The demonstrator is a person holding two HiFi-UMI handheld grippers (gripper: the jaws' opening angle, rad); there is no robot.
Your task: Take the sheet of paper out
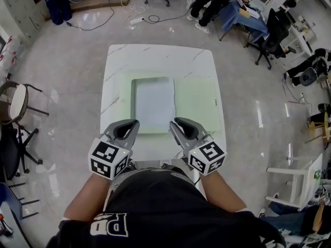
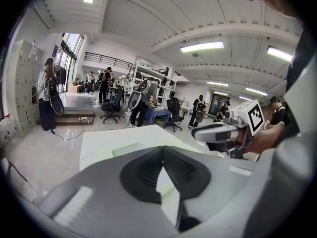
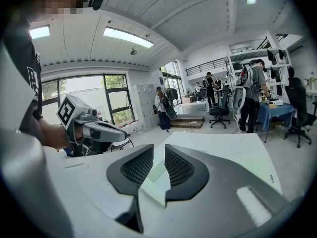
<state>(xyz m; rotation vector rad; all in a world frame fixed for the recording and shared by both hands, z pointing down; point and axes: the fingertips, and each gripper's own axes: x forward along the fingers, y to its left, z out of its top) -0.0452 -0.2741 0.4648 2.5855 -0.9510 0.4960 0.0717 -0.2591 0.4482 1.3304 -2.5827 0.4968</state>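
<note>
Head view: a white table (image 1: 155, 56) stands on a glossy floor, and an open pale green folder (image 1: 197, 103) lies flat on it. The sheet of paper (image 1: 153, 105) lies on the folder's left leaf, with a green margin showing along its left, far and near edges. Whether it sits under a cover or loose on the leaf cannot be told. The right leaf is bare.

Both tools are held over the near edge of the table, pointing away from the person, one to each side of the sheet's near edge. Neither is touching the sheet.

Left gripper (image 1: 134, 123): its own view shows the two jaw tips meeting, with the gap widening only toward the camera. Nothing lies between the jaws.

Right gripper (image 1: 174, 122): its own view shows the jaws a narrow slit apart, the pads nearly parallel. Only the folder surface below shows through the slit, and nothing is gripped.

Each gripper view also shows the other tool alongside, with its marker cube on the near end.

Surroundings: a stool (image 1: 18, 101) stands left of the table. Office chairs (image 1: 269, 35) and several seated or standing people occupy the far part of the room, and a white rack (image 1: 302, 177) stands at the right.
</note>
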